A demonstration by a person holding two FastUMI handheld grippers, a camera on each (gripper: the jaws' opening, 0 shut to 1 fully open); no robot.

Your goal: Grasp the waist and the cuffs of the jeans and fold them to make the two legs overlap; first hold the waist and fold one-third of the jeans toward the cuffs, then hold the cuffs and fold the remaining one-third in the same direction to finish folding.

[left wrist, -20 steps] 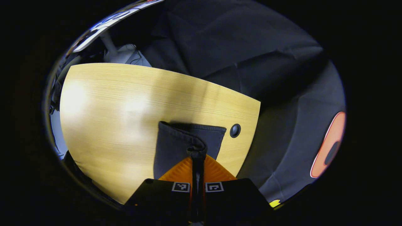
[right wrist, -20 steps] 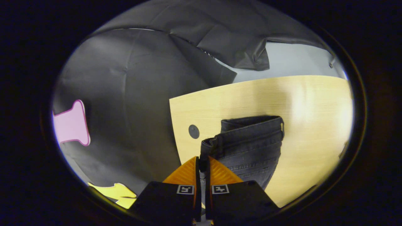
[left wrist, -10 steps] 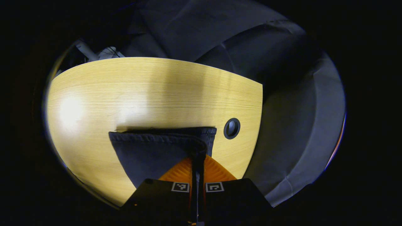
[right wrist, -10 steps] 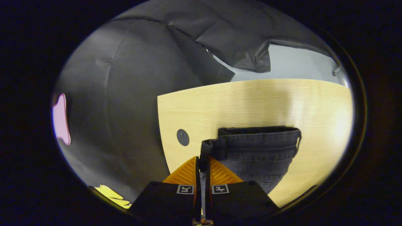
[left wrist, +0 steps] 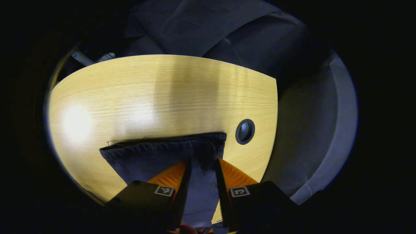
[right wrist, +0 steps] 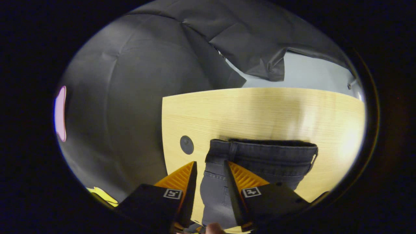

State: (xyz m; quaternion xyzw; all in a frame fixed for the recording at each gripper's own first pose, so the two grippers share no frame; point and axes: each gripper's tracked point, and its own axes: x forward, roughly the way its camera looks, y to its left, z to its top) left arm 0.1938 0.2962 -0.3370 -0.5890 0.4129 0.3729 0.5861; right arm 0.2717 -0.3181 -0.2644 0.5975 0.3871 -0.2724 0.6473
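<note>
Since the earlier frames, both grips have been released: the left gripper (left wrist: 200,167) and right gripper (right wrist: 209,169) stand with jaws parted above the jeans (right wrist: 260,157), which lie flat on the worktop (right wrist: 260,110).

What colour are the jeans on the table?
Dark grey, washed-black denim; the jeans show it best in the right gripper view.

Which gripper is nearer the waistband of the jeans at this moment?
Right. The right gripper is open astride the waistband, which lies on the table. The left gripper is open at the cuffs, the other end.
</note>
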